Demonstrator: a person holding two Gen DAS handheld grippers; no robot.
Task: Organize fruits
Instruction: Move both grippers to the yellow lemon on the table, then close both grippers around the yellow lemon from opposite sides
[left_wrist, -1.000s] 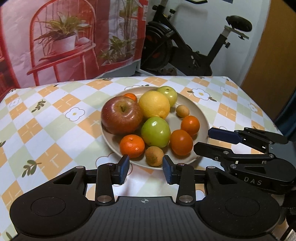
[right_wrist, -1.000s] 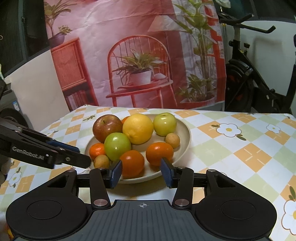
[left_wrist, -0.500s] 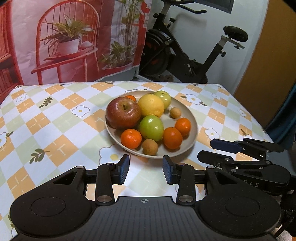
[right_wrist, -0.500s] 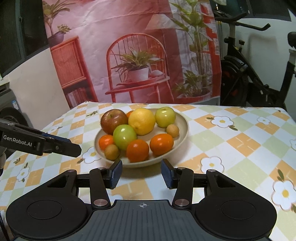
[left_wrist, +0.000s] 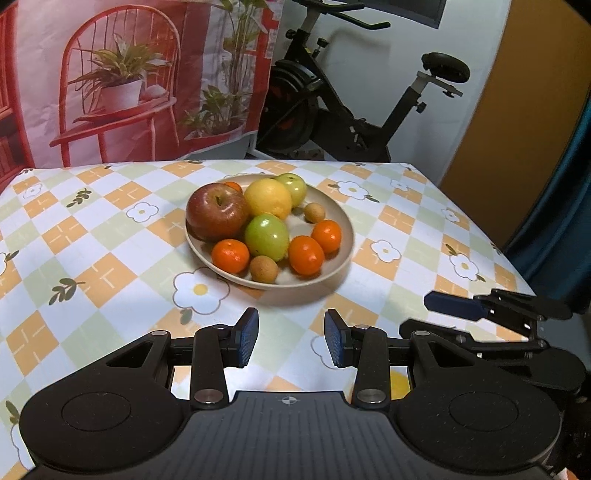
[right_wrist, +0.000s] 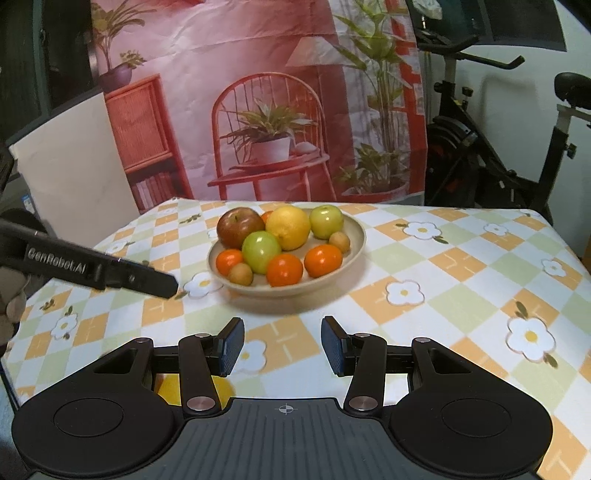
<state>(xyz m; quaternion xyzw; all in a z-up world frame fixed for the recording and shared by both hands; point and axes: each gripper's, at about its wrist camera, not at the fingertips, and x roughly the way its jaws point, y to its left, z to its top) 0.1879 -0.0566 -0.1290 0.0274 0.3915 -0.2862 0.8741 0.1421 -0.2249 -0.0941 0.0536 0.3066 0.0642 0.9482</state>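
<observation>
A round beige plate (left_wrist: 338, 218) sits on the checked, flowered surface (left_wrist: 110, 236), heaped with fruit. A big red apple (left_wrist: 217, 211) lies at its left side touching a yellow lemon (left_wrist: 267, 198), with a green apple (left_wrist: 266, 236) in front of them and a second green apple (left_wrist: 293, 188) at the far rim. Three oranges (left_wrist: 306, 255) and two small brown round fruits (left_wrist: 264, 269) lie toward the near and right side, and a fourth orange (left_wrist: 233, 186) peeks out behind the red apple.

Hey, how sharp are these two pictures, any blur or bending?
Left wrist view: round beige plate smeared along its right rim, fisheye bowing the checked floral tablecloth. Right wrist view: plate's front rim soft, black left gripper slightly blurred.
</observation>
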